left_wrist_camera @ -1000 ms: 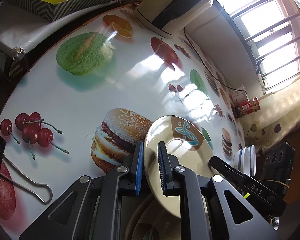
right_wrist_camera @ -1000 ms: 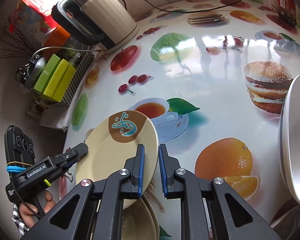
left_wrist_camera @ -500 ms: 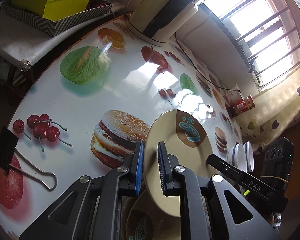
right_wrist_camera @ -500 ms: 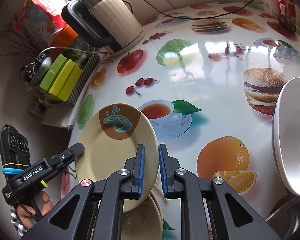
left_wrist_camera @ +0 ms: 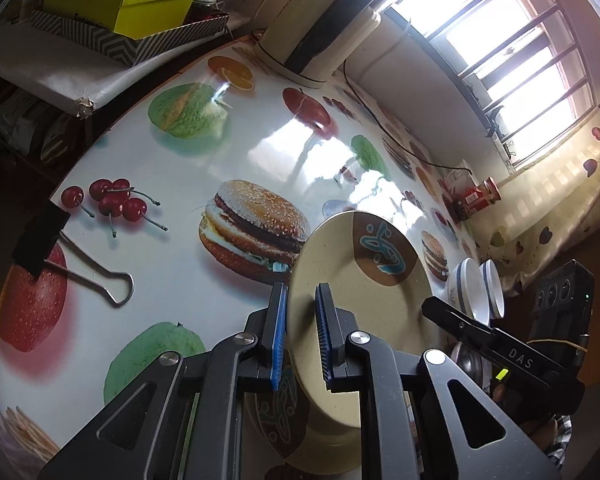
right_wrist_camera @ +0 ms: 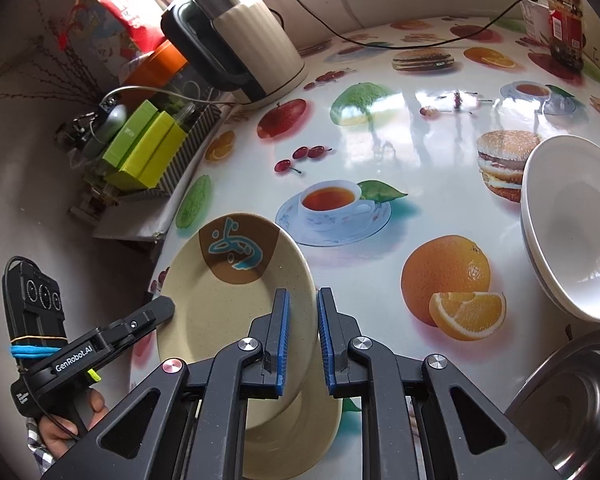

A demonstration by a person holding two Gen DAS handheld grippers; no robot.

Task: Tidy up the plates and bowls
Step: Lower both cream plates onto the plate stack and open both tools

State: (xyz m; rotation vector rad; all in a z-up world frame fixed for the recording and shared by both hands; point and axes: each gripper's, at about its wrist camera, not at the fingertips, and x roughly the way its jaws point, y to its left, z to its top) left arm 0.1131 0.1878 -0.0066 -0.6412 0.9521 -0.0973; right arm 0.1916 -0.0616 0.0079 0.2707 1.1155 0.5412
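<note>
At far left of the right wrist view, the left gripper [right_wrist_camera: 162, 309] is seen with its fingers clamped on the left rim of the beige plate [right_wrist_camera: 224, 304]; the right gripper [right_wrist_camera: 302, 338] is clamped on the opposite rim, so the plate is held between both, tilted and raised above the counter [right_wrist_camera: 420, 128]. The same grip is confirmed in the left wrist view, where the left gripper [left_wrist_camera: 300, 334] pinches the plate [left_wrist_camera: 360, 276] at its near edge and the right gripper [left_wrist_camera: 432, 306] bites the far edge. A second beige plate [left_wrist_camera: 284, 412] with the same brown and teal motif is noted lying directly beneath. The plate is judged rigid, glazed or melamine-smooth, speckled, shallow and round; probably light, yet slippery at the rim and liable to chip if dropped. Rim holds at opposite sides are judged appropriate, since the flat centre offers nothing to pinch. Further right, a glossy printed cloth is recorded on the counter, then a stack of white bowls [right_wrist_camera: 572, 232], deep, smooth and likely ceramic, hence fragile. At lower right a steel bowl [right_wrist_camera: 568, 408] is seen, brushed, stiff and unlikely to break.
</note>
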